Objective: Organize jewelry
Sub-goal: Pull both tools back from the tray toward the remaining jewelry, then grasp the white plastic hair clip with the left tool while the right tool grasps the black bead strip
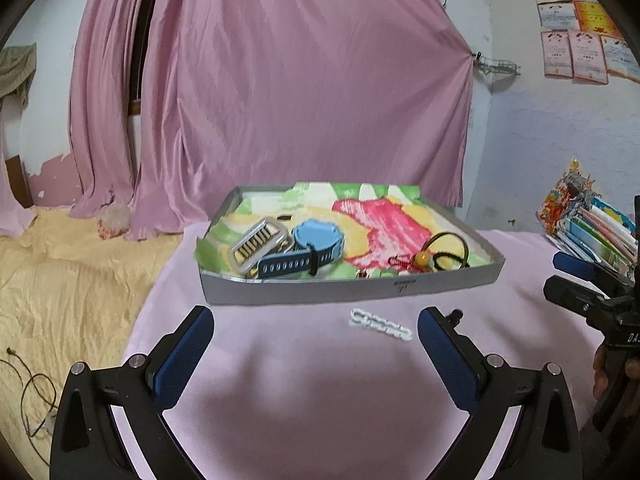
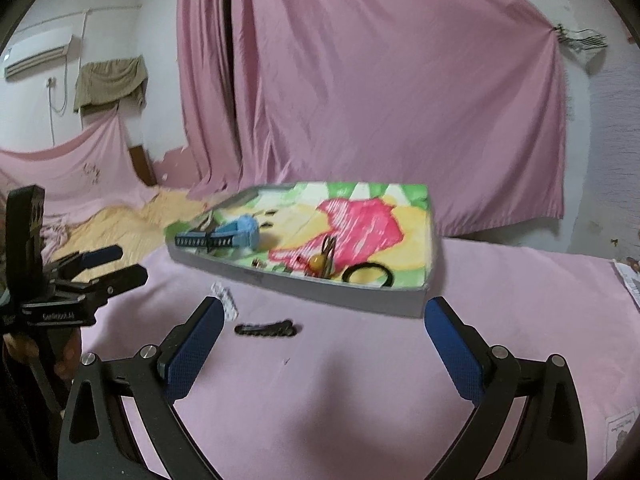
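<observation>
Left tongs (image 1: pixel 316 354): hovering open over white clip (image 1: pixel 380 325).
Right tongs (image 2: pixel 324 346): gaping empty near black clip (image 2: pixel 266 329), possibly a hairpin.
Tray (image 1: pixel 348 290): holding jewelry.

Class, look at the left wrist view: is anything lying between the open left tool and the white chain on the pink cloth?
Nothing visible does. The white chain lies on bare pink cloth just ahead of the left tool, in front of the tray.

Left gripper (image 1: pixel 316 330) jaws spread wide, empty, above pink cloth (image 1: pixel 320 400). White chain (image 1: pixel 380 325) lies between fingertips and grey tray (image 1: pixel 352 290), touching neither.
</observation>
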Demonstrator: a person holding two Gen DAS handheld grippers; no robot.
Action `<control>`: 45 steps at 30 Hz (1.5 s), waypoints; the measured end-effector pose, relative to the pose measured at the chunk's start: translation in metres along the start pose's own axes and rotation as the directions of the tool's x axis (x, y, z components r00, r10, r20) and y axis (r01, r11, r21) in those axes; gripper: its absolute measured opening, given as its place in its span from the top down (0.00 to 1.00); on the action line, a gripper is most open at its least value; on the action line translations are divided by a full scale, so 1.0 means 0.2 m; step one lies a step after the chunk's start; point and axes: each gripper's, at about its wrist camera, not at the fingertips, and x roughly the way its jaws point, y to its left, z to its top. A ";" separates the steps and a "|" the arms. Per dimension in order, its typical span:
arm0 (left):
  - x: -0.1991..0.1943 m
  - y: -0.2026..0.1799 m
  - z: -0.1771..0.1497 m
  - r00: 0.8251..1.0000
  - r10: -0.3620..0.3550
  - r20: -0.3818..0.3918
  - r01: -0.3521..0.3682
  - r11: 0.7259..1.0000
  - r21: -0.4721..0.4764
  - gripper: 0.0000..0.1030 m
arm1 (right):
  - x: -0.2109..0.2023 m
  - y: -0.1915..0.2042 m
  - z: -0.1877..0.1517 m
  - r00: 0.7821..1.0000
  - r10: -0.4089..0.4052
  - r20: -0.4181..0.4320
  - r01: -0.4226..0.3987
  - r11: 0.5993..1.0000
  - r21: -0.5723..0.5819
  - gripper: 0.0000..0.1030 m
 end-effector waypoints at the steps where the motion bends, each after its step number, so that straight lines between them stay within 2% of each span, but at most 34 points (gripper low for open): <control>1: 0.00 0.00 -0.01 1.000 0.001 -0.009 -0.001 1.000 -0.001 0.01 | 0.01 0.01 0.00 1.000 0.003 -0.018 -0.003 1.000 -0.007 0.04; 5: 0.05 0.01 -0.02 0.998 0.004 -0.071 -0.004 1.000 0.003 0.01 | 0.08 0.02 -0.01 0.995 0.021 -0.095 -0.024 0.999 -0.031 0.04; 9: 0.10 0.01 -0.02 0.991 -0.012 -0.135 0.012 1.000 -0.002 0.01 | 0.16 0.03 -0.02 0.979 0.048 -0.200 -0.060 0.997 -0.055 0.04; 14: 0.18 0.00 -0.01 0.977 -0.024 -0.214 0.025 1.000 0.003 0.01 | 0.26 0.07 -0.01 0.957 0.033 -0.288 -0.078 0.986 -0.147 0.04; 20: 0.25 0.00 0.00 0.967 -0.039 -0.250 0.038 0.999 -0.009 0.01 | 0.37 0.12 0.02 0.932 0.039 -0.361 -0.125 0.968 -0.217 0.06; 21: 0.26 0.00 0.01 0.966 -0.047 -0.254 0.046 0.999 -0.011 0.01 | 0.38 0.12 0.02 0.929 0.040 -0.367 -0.129 0.966 -0.223 0.08; 23: 0.28 0.00 0.02 0.964 -0.062 -0.259 0.060 0.998 -0.016 0.01 | 0.42 0.14 0.03 0.918 0.054 -0.392 -0.156 0.960 -0.233 0.25; 25: 0.29 0.00 0.03 0.962 -0.076 -0.264 0.074 0.997 -0.016 0.01 | 0.45 0.15 0.03 0.911 0.060 -0.409 -0.171 0.955 -0.242 0.34; 31: 0.34 -0.01 0.04 0.950 -0.121 -0.287 0.121 0.992 -0.019 0.19 | 0.50 0.19 0.04 0.900 0.078 -0.430 -0.219 0.931 -0.291 0.34; 33: 0.37 -0.01 0.05 0.943 -0.141 -0.301 0.138 0.990 -0.030 0.29 | 0.52 0.21 0.05 0.897 0.084 -0.434 -0.232 0.925 -0.301 0.34; 37: 0.40 -0.01 0.05 0.932 -0.179 -0.314 0.170 0.984 -0.056 0.39 | 0.54 0.23 0.07 0.888 0.123 -0.444 -0.280 0.909 -0.309 0.43; 39: 0.42 -0.02 0.06 0.927 -0.193 -0.320 0.183 0.981 -0.061 0.48 | 0.54 0.23 0.07 0.887 0.129 -0.443 -0.288 0.906 -0.312 0.44; 40: 0.43 -0.02 0.06 0.924 -0.200 -0.325 0.188 0.980 -0.065 0.49 | 0.54 0.23 0.07 0.887 0.132 -0.443 -0.291 0.904 -0.312 0.45; 42: 0.45 -0.02 0.07 0.917 -0.221 -0.332 0.204 0.975 -0.084 0.56 | 0.54 0.23 0.07 0.883 0.153 -0.445 -0.309 0.901 -0.304 0.51; 45: 0.48 -0.03 0.07 0.912 -0.233 -0.338 0.212 0.972 -0.098 0.58 | 0.54 0.22 0.07 0.879 0.173 -0.445 -0.327 0.897 -0.297 0.60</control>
